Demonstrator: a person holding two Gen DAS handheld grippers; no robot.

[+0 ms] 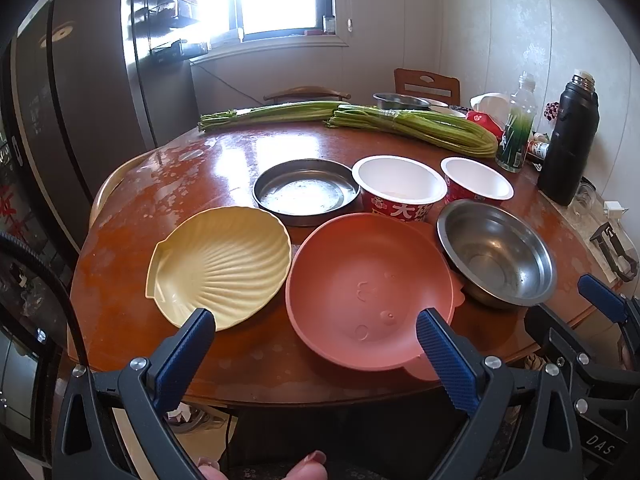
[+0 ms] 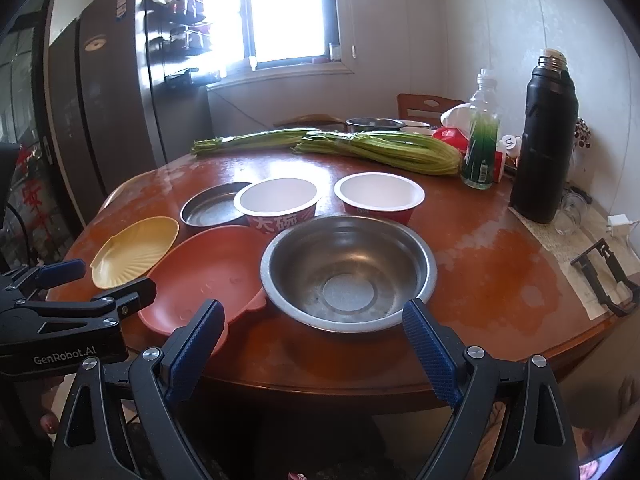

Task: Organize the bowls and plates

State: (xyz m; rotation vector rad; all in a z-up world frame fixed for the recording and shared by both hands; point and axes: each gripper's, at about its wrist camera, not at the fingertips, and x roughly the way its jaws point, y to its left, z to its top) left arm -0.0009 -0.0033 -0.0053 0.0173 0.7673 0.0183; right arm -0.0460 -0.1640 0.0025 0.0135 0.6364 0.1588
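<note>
On the round wooden table lie a yellow shell-shaped plate, a pink plate, a steel bowl, a flat steel dish and two red paper bowls. My left gripper is open and empty, just before the near rims of the yellow and pink plates. My right gripper is open and empty, in front of the steel bowl's near rim.
Two bundles of green stalks lie across the far side. A clear bottle, a black flask, a tissue pack and more bowls stand at the far right. A black clip stand lies at the right edge. A fridge stands left.
</note>
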